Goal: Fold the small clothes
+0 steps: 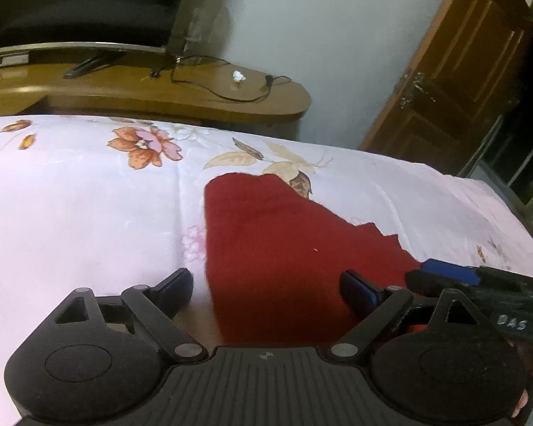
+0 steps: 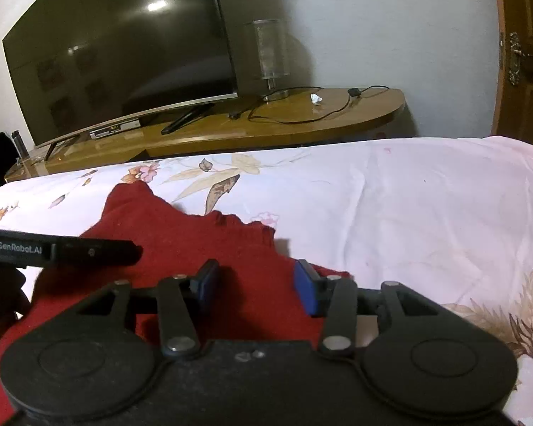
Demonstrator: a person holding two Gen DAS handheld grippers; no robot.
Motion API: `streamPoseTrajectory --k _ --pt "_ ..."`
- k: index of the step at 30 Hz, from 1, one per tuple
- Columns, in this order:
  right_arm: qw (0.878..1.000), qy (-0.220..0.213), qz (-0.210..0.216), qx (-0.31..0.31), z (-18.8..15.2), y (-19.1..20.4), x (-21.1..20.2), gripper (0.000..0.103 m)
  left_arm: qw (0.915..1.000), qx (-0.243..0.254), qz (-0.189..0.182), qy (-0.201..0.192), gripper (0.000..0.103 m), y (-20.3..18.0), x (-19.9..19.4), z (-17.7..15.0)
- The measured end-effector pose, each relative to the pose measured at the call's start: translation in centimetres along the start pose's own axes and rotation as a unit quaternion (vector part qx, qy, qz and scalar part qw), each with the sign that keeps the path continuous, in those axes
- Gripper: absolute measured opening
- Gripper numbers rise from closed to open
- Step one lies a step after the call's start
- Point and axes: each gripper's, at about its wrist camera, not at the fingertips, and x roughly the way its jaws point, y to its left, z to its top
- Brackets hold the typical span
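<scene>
A small dark red knitted garment [image 1: 277, 248] lies flat on the floral white bedsheet [image 1: 81, 213]. My left gripper [image 1: 266, 291] is open, its fingers straddling the garment's near left edge, just above the cloth. The right gripper's blue-padded finger [image 1: 451, 271] shows at the right of the left wrist view, at the garment's right edge. In the right wrist view the red garment [image 2: 209, 241] lies ahead and left. My right gripper [image 2: 256, 284] is open over the garment's near right corner, holding nothing. The left gripper's body [image 2: 60, 250] shows at the left.
A wooden TV bench [image 2: 302, 120] stands beyond the bed with a large dark TV [image 2: 120, 46], a glass lamp [image 2: 268, 56], a black cable and a crumpled white scrap. A brown wooden door [image 1: 455, 71] stands at the right. The bedsheet [image 2: 426, 213] extends right.
</scene>
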Motion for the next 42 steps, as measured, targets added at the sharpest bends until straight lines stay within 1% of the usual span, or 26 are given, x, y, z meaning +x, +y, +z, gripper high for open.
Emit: streamPoseTrajectory --k 1,3,4,5,6,8,11,14,15,17,19,20,21,24,27,30,32,33,34,35,37,38,39,40,41,42 --pt "1.000 -0.003 0.001 0.005 0.2 0.0 -0.4 0.044 0.9999 -0.004 -0.003 -0.009 0.091 0.2 -1.1 -0.2" --pt "1.000 -0.019 0.003 0.016 0.0 -0.5 -1.9 0.047 0.9991 -0.021 -0.033 -0.019 0.091 1.2 -2.5 -0.8" --pt "0.999 -0.019 0.009 0.028 -0.3 -1.1 -2.6 0.053 0.9985 -0.028 -0.044 -0.014 0.091 1.6 -3.3 -1.4" --pt "0.999 -0.017 0.018 0.047 -0.7 -1.9 -3.4 0.064 0.9981 -0.031 -0.053 -0.008 0.091 1.9 -3.9 -1.9" --pt "0.997 -0.011 0.031 0.071 -1.2 -2.9 -4.1 0.068 0.9974 -0.034 -0.064 0.002 0.091 2.3 -4.3 -2.5" --pt "0.992 0.008 0.053 0.115 -2.3 -4.6 -5.1 0.073 0.9944 -0.048 -0.091 0.022 0.091 2.9 -5.2 -3.7" --pt "0.981 0.031 0.087 0.171 -4.0 -6.5 -6.7 0.076 0.9855 -0.083 -0.141 0.043 0.091 3.6 -6.0 -5.2" --pt "0.965 0.049 0.138 0.215 -5.6 -7.6 -8.0 0.077 0.9713 -0.125 -0.190 0.069 0.091 3.9 -5.6 -6.5" --pt "0.959 0.061 0.155 0.231 -6.2 -7.7 -8.0 0.077 0.9679 -0.134 -0.197 0.078 0.091 3.8 -5.2 -6.8" --pt "0.945 0.092 0.181 0.258 -7.1 -7.9 -7.3 0.078 0.9655 -0.144 -0.203 0.078 0.091 3.7 -4.8 -7.0" --pt "0.929 0.086 0.201 0.297 -7.7 -8.5 -6.8 0.084 0.9594 -0.169 -0.212 0.078 0.091 4.1 -4.2 -7.0" --pt "0.920 0.083 0.210 0.320 -7.7 -8.8 -6.5 0.084 0.9558 -0.182 -0.218 0.077 0.091 4.3 -3.9 -7.0" --pt "0.916 0.081 0.214 0.330 -7.6 -8.9 -6.2 0.084 0.9537 -0.189 -0.222 0.077 0.091 4.5 -3.7 -6.8" --pt "0.921 0.078 0.216 0.314 -7.0 -7.9 -5.0 0.084 0.9529 -0.189 -0.224 0.079 0.091 4.2 -3.0 -6.3" --pt "0.920 0.087 0.239 0.299 -6.2 -6.7 -3.5 0.085 0.9510 -0.191 -0.230 0.080 0.091 3.8 -2.1 -5.8" --pt "0.919 0.087 0.256 0.286 -5.9 -6.2 -2.8 0.082 0.9477 -0.194 -0.240 0.081 0.090 4.0 -1.7 -5.7" --pt "0.919 0.090 0.256 0.286 -5.9 -6.6 -2.9 0.068 0.9481 -0.186 -0.244 0.082 0.088 4.1 -1.7 -5.7" --pt "0.917 0.089 0.257 0.292 -6.1 -7.1 -3.0 0.064 0.9492 -0.183 -0.244 0.080 0.084 4.2 -1.7 -5.7" --pt "0.914 0.089 0.258 0.299 -6.4 -7.7 -3.1 0.054 0.9495 -0.182 -0.243 0.077 0.080 4.3 -1.6 -5.7" --pt "0.912 0.090 0.258 0.306 -6.8 -8.2 -3.0 0.048 0.9497 -0.182 -0.244 0.074 0.078 4.5 -1.6 -5.8" --pt "0.909 0.089 0.263 0.310 -6.8 -8.5 -2.6 0.047 0.9521 -0.182 -0.236 0.070 0.066 4.8 -1.5 -5.9" --pt "0.910 0.089 0.263 0.308 -6.6 -8.3 -2.3 0.047 0.9532 -0.178 -0.234 0.069 0.066 4.7 -1.3 -5.9" --pt "0.911 0.090 0.262 0.304 -6.5 -8.0 -2.2 0.047 0.9548 -0.173 -0.232 0.068 0.061 4.6 -1.3 -5.9" --pt "0.914 0.089 0.259 0.298 -6.3 -7.6 -2.0 0.046 0.9569 -0.168 -0.227 0.068 0.053 4.5 -1.1 -5.8" --pt "0.921 0.087 0.253 0.284 -6.2 -7.0 -2.3 0.043 0.9564 -0.171 -0.227 0.066 0.051 4.7 -0.9 -5.9" --pt "0.930 0.080 0.244 0.263 -5.9 -6.3 -2.7 0.042 0.9537 -0.180 -0.233 0.062 0.046 5.0 -1.0 -6.0"
